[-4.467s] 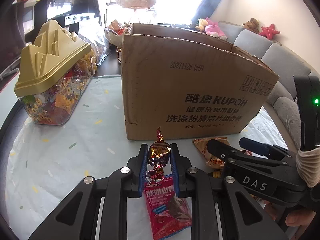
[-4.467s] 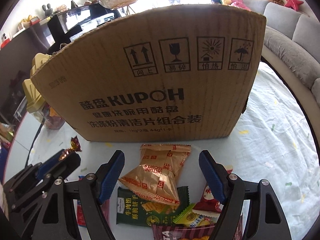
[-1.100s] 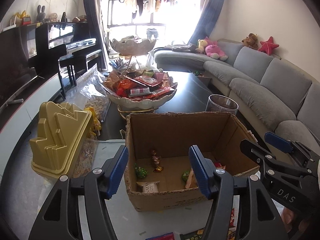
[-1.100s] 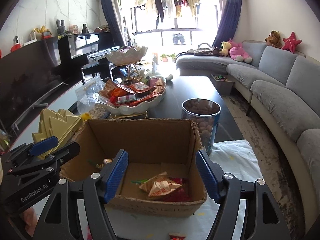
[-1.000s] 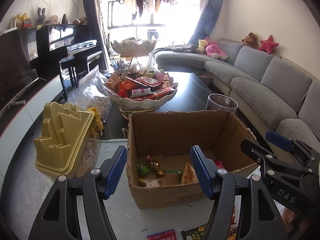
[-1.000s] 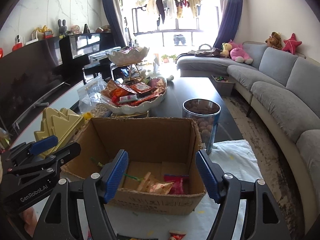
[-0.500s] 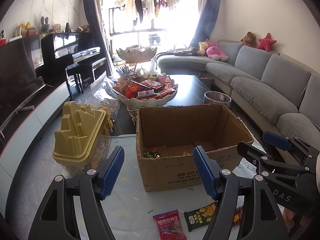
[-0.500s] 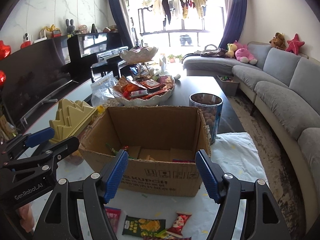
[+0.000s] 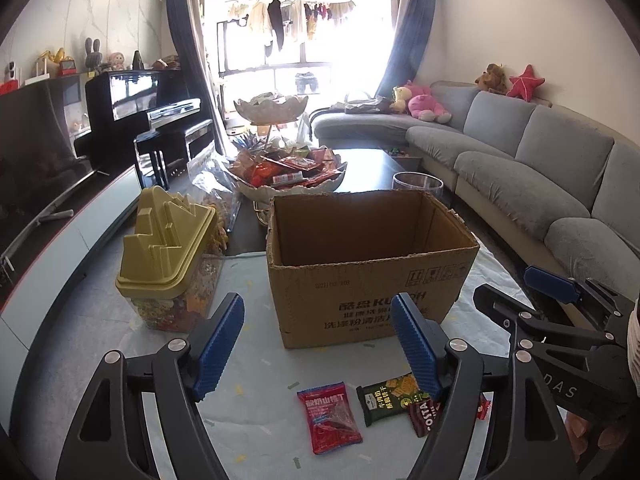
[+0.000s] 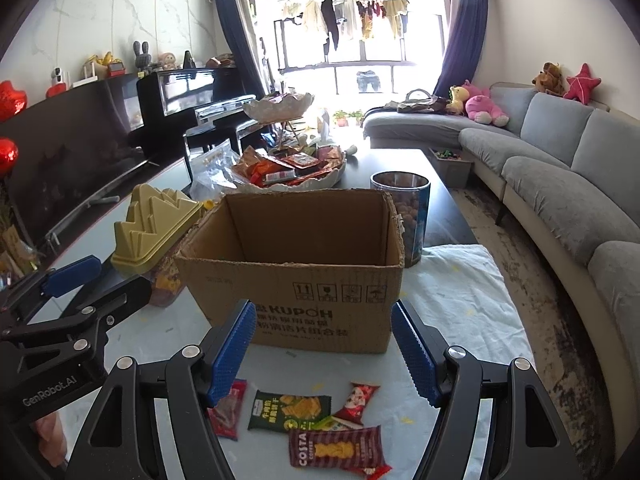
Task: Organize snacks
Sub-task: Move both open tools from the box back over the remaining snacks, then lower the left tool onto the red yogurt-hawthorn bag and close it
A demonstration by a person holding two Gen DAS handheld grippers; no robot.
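White tablecloth [image 10: 460, 292], upright open-topped cardboard box [image 10: 304, 276], red packet [image 9: 330, 416] lengthwise toward it

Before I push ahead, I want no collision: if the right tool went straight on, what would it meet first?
Probably the cardboard box: its printed front wall fills the gap between the open right tool. The snack packets lie below that line, though depth is uncertain.

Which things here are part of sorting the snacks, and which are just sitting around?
Part of the job: cardboard box, red packet, green cracker packet, Costa packet.

Just around: gold-lidded jar, snack bowl, sofa, piano.
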